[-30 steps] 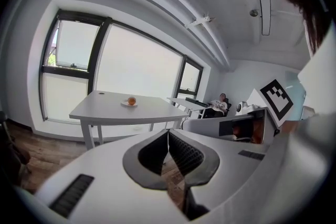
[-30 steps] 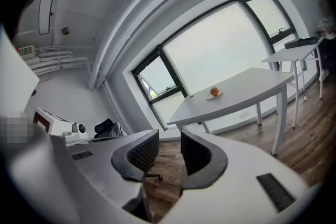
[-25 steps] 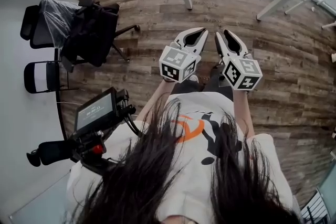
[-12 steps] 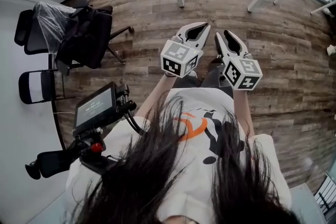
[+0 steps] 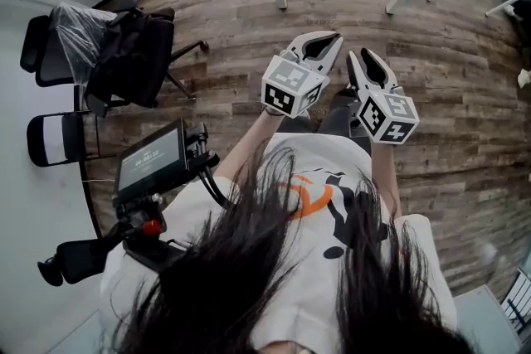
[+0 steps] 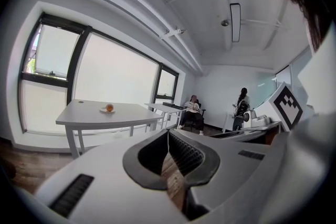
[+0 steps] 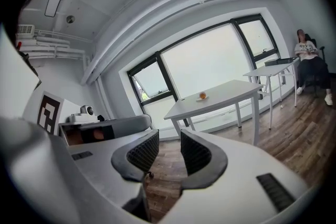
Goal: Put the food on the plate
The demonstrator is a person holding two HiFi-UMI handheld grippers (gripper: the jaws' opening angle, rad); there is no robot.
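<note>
In the head view the person holds the left gripper (image 5: pixel 330 42) and the right gripper (image 5: pixel 362 59) side by side above a wooden floor (image 5: pixel 448 95), with an office chair (image 5: pixel 133 54) off to the left. In the left gripper view its jaws are pressed together with nothing between them, and the round orange food (image 6: pixel 109 107) sits on a small plate (image 6: pixel 106 111) on a white table (image 6: pixel 79 116) by the window (image 6: pixel 115 71), well apart from the gripper. In the right gripper view the jaws stand spread and empty, with that table far ahead

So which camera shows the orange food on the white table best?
The left gripper view: the orange food looks slightly larger there, sitting on its plate. The right gripper view shows it smaller and farther off. The head view misses it entirely.
</note>
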